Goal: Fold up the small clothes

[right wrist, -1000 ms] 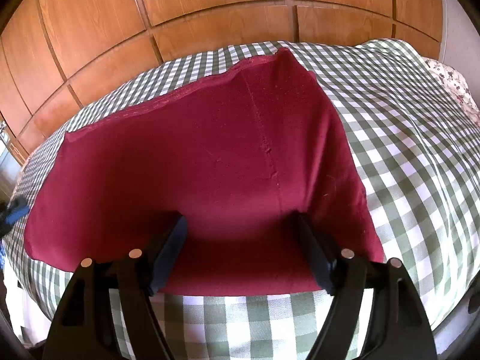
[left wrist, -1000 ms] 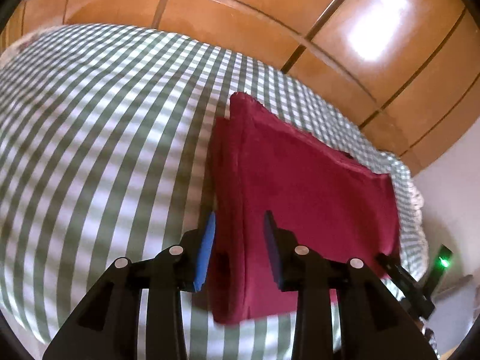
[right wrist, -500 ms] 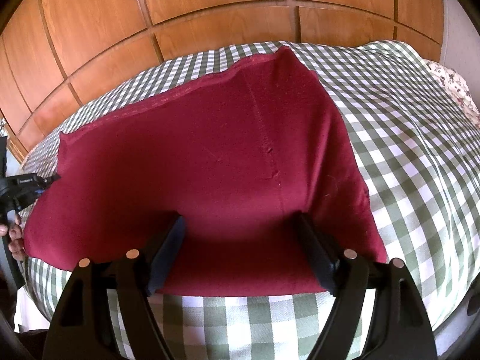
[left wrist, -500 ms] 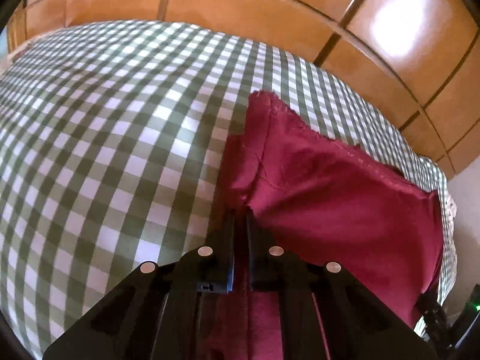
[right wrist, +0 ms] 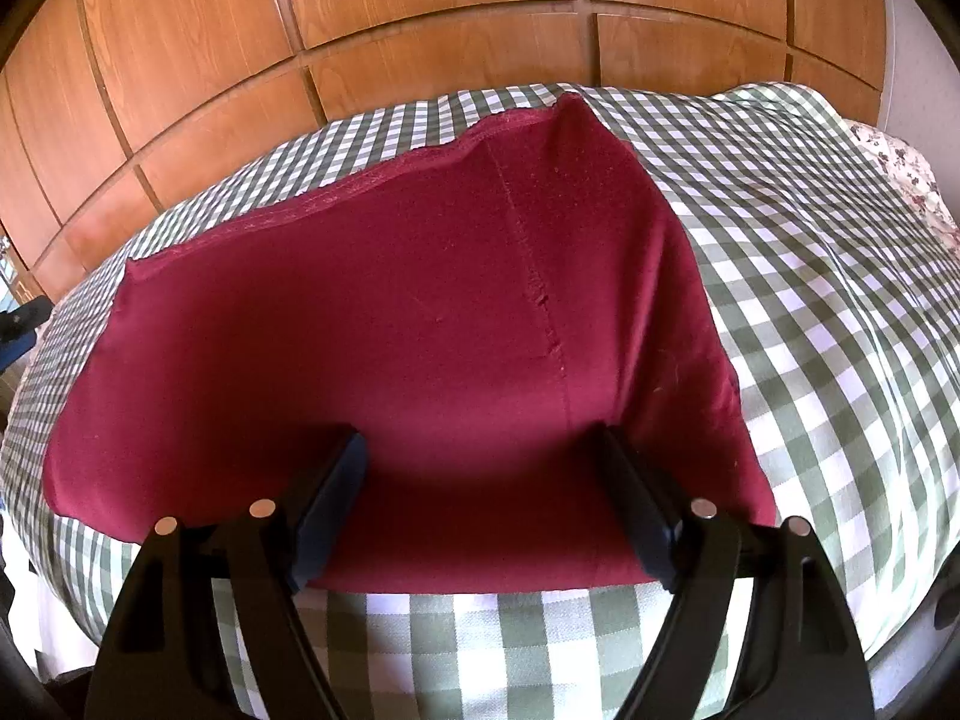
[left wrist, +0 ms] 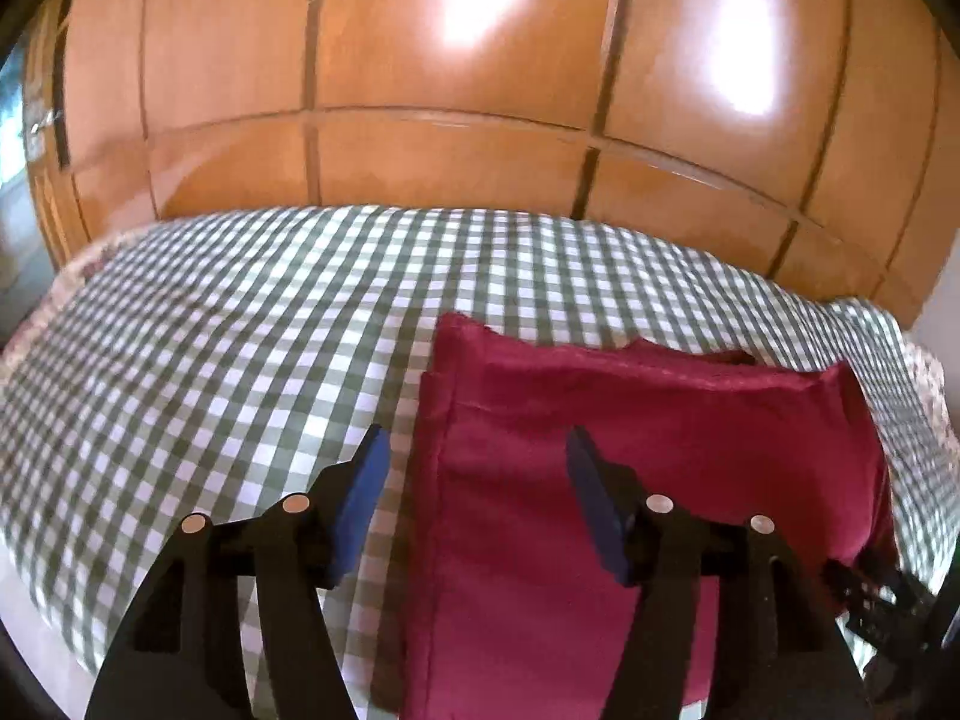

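A folded dark red fabric garment (right wrist: 390,324) lies flat on a bed covered with a green-and-white checked cloth (right wrist: 810,312), close to the bed's near edge, with its hemmed far edge running toward the glossy orange-brown wooden panelled wall (right wrist: 420,18) behind the bed. A stitched seam runs down the garment's right part, and along its left side, in the left wrist view, a lower layer shows just beyond the upper one. The left gripper (left wrist: 474,480), with blue pads on black fingers, has just been opening; its jaws now stand apart and released above the garment's left edge, one finger over the checked cloth and the other over the red fabric, gripping nothing. The right gripper (right wrist: 483,480) hangs over the garment's near edge toward its right side, jaws spread wide, the red fabric lying flat beneath them and not pinched. A patch of floral-printed fabric (right wrist: 900,174) shows at the bed's far right corner.
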Tool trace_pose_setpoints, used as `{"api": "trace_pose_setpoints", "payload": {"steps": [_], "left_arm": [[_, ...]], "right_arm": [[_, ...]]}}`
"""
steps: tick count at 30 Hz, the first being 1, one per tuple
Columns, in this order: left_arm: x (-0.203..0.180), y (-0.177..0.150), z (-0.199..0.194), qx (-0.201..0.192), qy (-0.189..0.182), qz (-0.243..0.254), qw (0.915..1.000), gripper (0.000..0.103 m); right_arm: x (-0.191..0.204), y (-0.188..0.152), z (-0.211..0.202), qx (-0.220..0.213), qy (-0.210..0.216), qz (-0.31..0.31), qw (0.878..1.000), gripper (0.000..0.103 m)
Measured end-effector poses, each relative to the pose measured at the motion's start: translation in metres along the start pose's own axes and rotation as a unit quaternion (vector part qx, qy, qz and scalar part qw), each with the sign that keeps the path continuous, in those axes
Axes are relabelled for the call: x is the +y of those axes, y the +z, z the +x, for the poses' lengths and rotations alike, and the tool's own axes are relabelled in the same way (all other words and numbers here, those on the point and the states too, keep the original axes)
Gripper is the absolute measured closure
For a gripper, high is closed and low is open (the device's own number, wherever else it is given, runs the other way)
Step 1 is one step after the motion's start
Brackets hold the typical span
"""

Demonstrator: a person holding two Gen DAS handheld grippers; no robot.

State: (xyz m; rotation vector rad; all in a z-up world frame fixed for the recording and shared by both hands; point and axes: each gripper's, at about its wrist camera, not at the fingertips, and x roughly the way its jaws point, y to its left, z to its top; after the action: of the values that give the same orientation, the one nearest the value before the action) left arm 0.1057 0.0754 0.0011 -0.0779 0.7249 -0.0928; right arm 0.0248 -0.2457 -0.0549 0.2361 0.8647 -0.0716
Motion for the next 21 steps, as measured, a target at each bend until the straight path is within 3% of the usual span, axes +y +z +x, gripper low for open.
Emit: {"api": "trace_pose_setpoints", "payload": {"steps": [12, 21], "left_arm": [[-0.022, -0.012, -0.009, 0.0, 0.001, 0.026, 0.9997, 0.043], [-0.03, -0.026, 0.013, 0.034, -0.007, 0.036, 0.9988, 0.043]], "right_arm": [[0.001, -0.001, -0.001, -0.003, 0.001, 0.0, 1.0, 0.024], [0.001, -0.003, 0.001, -0.003, 0.002, -0.007, 1.0, 0.021]]}}
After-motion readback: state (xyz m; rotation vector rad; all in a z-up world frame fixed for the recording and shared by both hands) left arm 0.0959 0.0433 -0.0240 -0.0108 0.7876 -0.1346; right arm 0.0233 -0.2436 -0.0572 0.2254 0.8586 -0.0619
